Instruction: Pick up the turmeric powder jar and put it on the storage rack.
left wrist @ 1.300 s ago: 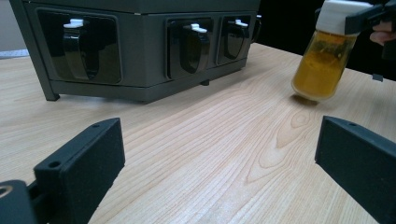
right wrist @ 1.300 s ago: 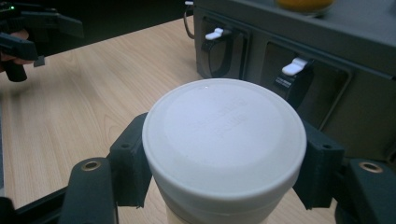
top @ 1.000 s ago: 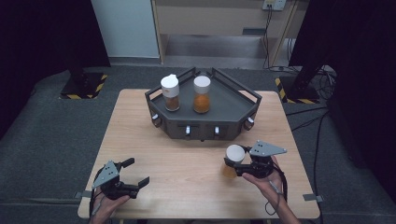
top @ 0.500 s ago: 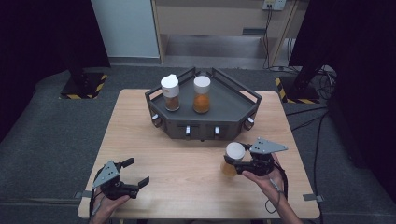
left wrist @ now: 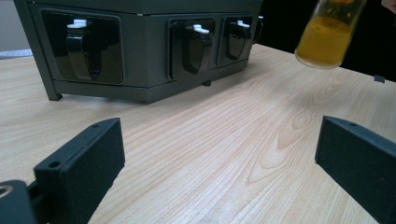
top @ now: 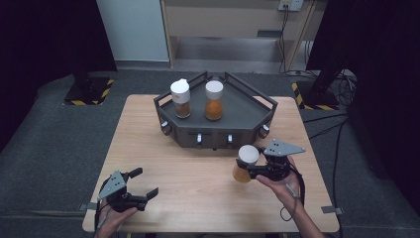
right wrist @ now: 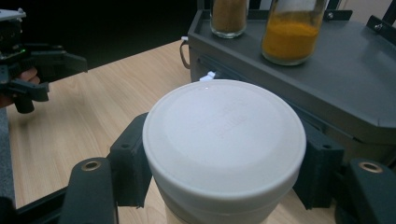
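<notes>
Spice jar (top: pixel 245 163), pinched by the right tool (top: pixel 253 171), hangs before the grey rack (top: pixel 247 106) holding two jars; left tool (top: pixel 143 186) spread.

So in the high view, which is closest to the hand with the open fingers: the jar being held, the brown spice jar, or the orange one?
1. Held white-lidded glass jar, lower right, from the left gripper.
2. Brown-filled spice jar, tray's left.
3. Orange-filled spice jar, tray's middle.
</notes>
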`<state>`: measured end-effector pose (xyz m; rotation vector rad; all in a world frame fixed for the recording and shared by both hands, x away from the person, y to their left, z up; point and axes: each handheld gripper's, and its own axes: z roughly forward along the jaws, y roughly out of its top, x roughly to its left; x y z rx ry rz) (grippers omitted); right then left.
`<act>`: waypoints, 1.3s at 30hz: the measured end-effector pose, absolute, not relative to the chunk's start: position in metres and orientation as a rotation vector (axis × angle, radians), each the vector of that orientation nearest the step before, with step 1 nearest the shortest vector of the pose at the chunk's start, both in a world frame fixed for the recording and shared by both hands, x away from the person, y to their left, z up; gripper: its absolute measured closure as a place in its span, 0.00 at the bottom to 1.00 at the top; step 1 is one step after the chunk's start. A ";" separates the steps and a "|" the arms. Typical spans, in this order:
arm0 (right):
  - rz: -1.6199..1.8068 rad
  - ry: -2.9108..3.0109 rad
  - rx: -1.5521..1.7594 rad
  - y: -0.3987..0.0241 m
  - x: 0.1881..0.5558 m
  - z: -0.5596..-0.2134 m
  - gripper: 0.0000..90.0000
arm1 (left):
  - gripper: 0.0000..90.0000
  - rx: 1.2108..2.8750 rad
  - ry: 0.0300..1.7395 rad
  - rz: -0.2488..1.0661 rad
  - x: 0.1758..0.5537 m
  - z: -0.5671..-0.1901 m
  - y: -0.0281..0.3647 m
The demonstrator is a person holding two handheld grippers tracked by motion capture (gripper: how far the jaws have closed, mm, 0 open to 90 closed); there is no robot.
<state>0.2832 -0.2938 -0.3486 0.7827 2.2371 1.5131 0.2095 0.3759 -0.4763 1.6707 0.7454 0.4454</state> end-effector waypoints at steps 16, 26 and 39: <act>1.509 2.235 0.806 -0.284 0.305 -0.313 0.37 | 0.00 1.670 0.745 0.442 0.210 -0.477 0.377; 1.506 2.199 0.827 -0.279 0.328 -0.287 0.37 | 0.00 1.667 0.746 0.442 0.209 -0.477 0.377; 1.466 2.158 0.887 -0.275 0.358 -0.261 0.37 | 0.00 1.671 0.743 0.440 0.210 -0.477 0.377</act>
